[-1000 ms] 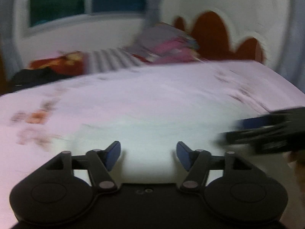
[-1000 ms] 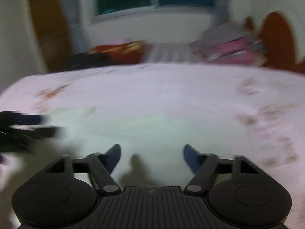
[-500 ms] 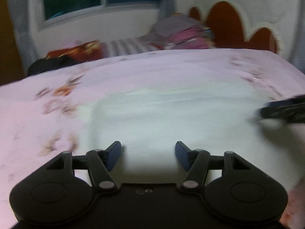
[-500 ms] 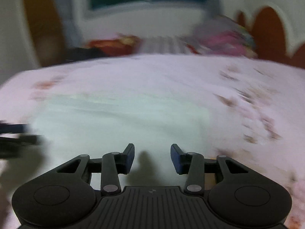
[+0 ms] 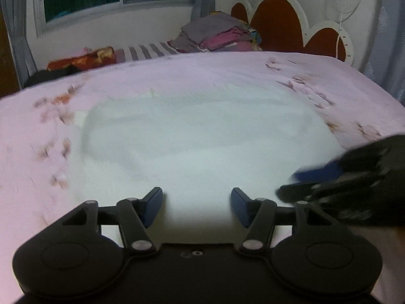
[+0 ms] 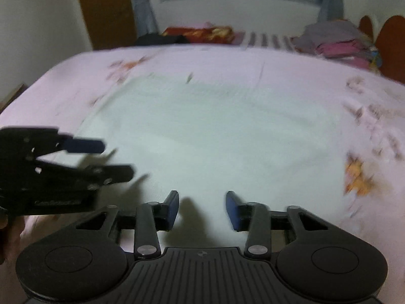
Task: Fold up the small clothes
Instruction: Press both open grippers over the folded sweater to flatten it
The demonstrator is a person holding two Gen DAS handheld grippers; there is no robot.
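Currently: both hand-held grippers spread, nothing gripped, above the white garment.

Left hand-held gripper [image 5: 197, 206]: blue pads parted, jaws empty, positioned over the near edge of the white garment [image 5: 202, 139]. Right hand-held gripper [image 6: 202, 210]: pads likewise parted and empty, over the same near edge, just beside the left unit. The garment lies flat at the centre of the bed [image 5: 177, 76], on a pink floral sheet. A pile of folded clothes [image 5: 217, 36] rests at the far side near the headboard [image 5: 278, 22].
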